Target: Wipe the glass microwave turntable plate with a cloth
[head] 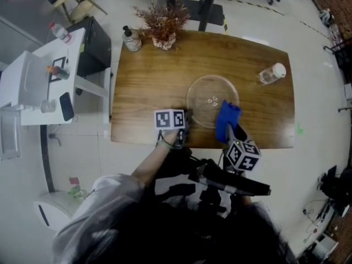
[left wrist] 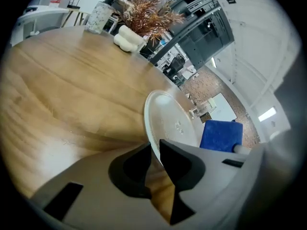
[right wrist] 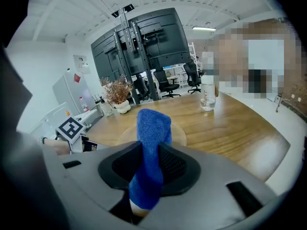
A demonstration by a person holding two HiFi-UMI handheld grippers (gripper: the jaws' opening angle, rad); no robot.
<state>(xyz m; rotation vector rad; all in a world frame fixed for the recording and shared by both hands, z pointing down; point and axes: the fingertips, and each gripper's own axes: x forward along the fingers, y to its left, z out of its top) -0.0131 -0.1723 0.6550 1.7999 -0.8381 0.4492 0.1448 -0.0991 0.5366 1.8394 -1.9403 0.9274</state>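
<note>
The clear glass turntable plate lies flat on the wooden table, near its front edge. My left gripper is at the plate's left rim. In the left gripper view the plate's rim runs in between the left gripper's jaws, which stand narrow on it. My right gripper is shut on a blue cloth that hangs over the plate's right front edge. In the right gripper view the cloth stands up out of the right gripper's jaws, with the plate just beyond.
A clear plastic bottle lies at the table's right. A pot of dried plants and a pump bottle stand at the back edge. A white side table with small items is to the left.
</note>
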